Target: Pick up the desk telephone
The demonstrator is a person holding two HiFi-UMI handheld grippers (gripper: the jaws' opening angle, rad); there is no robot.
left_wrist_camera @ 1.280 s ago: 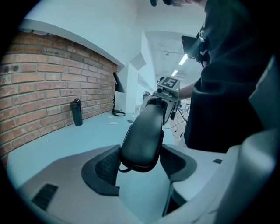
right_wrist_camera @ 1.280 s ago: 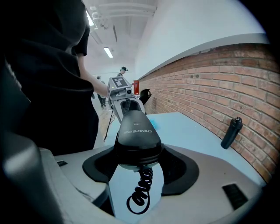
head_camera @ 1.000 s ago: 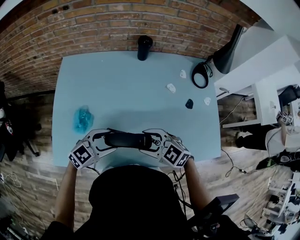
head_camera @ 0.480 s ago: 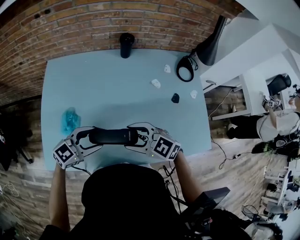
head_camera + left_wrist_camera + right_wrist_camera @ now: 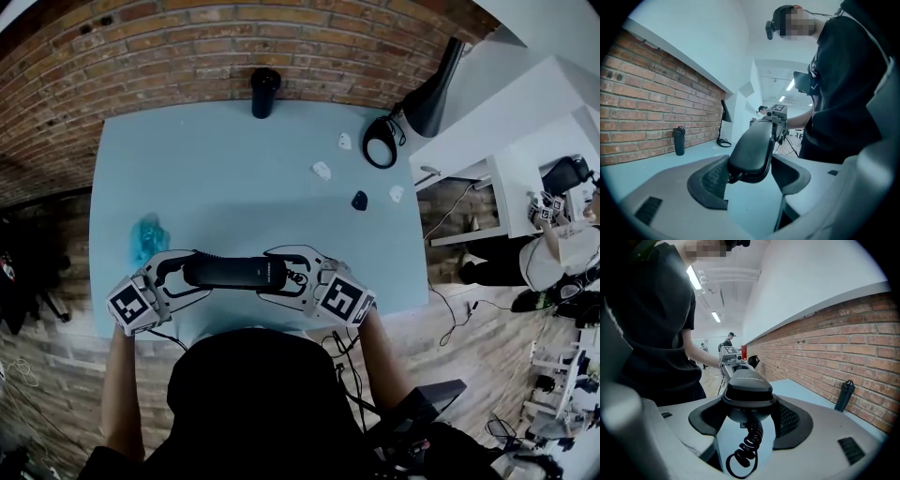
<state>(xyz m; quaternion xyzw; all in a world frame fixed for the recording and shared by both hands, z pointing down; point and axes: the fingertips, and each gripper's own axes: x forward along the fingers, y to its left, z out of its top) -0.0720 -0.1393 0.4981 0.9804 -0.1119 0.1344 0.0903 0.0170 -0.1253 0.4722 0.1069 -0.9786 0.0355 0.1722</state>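
A black telephone handset (image 5: 234,273) hangs level above the front edge of the light blue table (image 5: 234,169), gripped at both ends. My left gripper (image 5: 185,276) is shut on its left end, my right gripper (image 5: 287,277) on its right end. In the left gripper view the handset (image 5: 752,150) runs away from me between the dark pads (image 5: 712,180). The right gripper view shows the other end of the handset (image 5: 747,385) between the pads (image 5: 787,420), with a coiled cord (image 5: 747,446) dangling below it. No telephone base is in view.
A black bottle (image 5: 264,92) stands at the table's far edge by the brick wall. A black desk lamp (image 5: 427,94) stands at the far right corner. Small white pieces (image 5: 322,171) and a black piece (image 5: 360,200) lie right of centre. A blue crumpled thing (image 5: 146,234) lies at the left.
Both grippers have lifted the handset a little off the table, still shut on its two ends. The head camera has shifted slightly.
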